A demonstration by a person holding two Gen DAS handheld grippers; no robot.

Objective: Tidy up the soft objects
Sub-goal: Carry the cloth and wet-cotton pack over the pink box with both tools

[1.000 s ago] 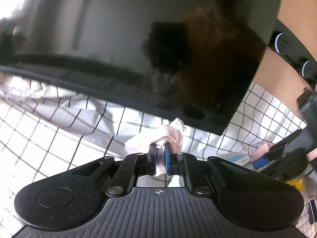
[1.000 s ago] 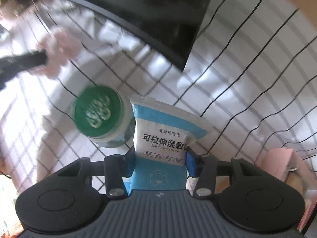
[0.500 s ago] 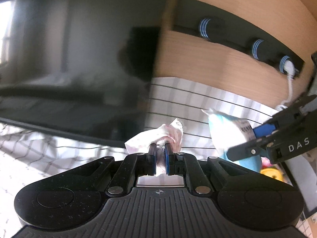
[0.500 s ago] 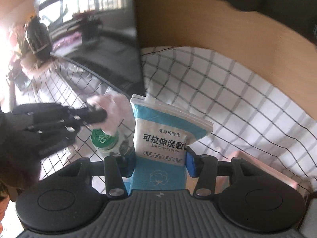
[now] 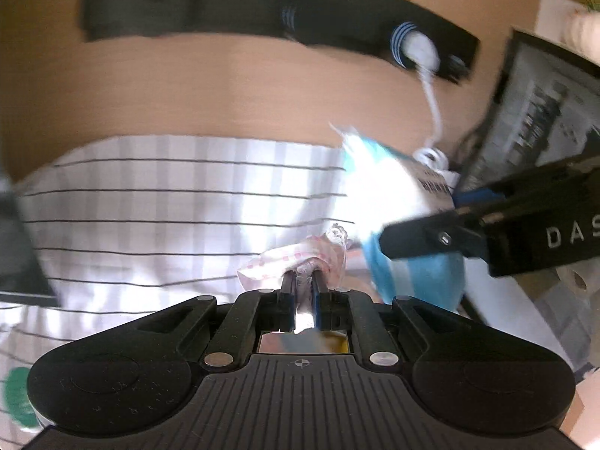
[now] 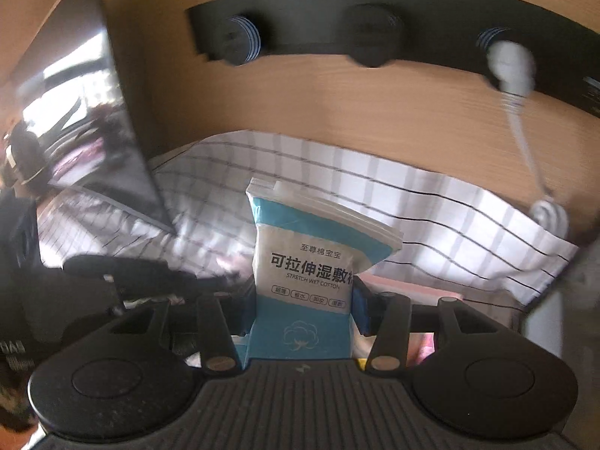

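My left gripper (image 5: 303, 281) is shut on a small pink-patterned soft packet (image 5: 296, 258), held above the checked tablecloth (image 5: 168, 202). In the right wrist view my right gripper (image 6: 302, 296) is shut on a blue and white pack of wet cotton pads (image 6: 307, 273), upright between its jaws. The same pack (image 5: 390, 202) shows in the left wrist view, up and to the right of the pink packet, with the right gripper's fingers (image 5: 423, 232) reaching in from the right. The left gripper (image 6: 210, 279) appears blurred at the left of the right wrist view.
A wooden back wall carries a black socket strip (image 6: 375, 37) with a white plug and cable (image 6: 513, 67). A dark monitor (image 6: 93, 131) stands at the left. A framed picture (image 5: 540, 120) leans at the right. A green-lidded jar (image 5: 18, 393) and a pink box (image 6: 412, 288) rest on the cloth.
Both grippers have swung rightwards and risen with their loads still gripped. The monitor has slid out of the left view, and the socket strip and wooden wall fill the top.
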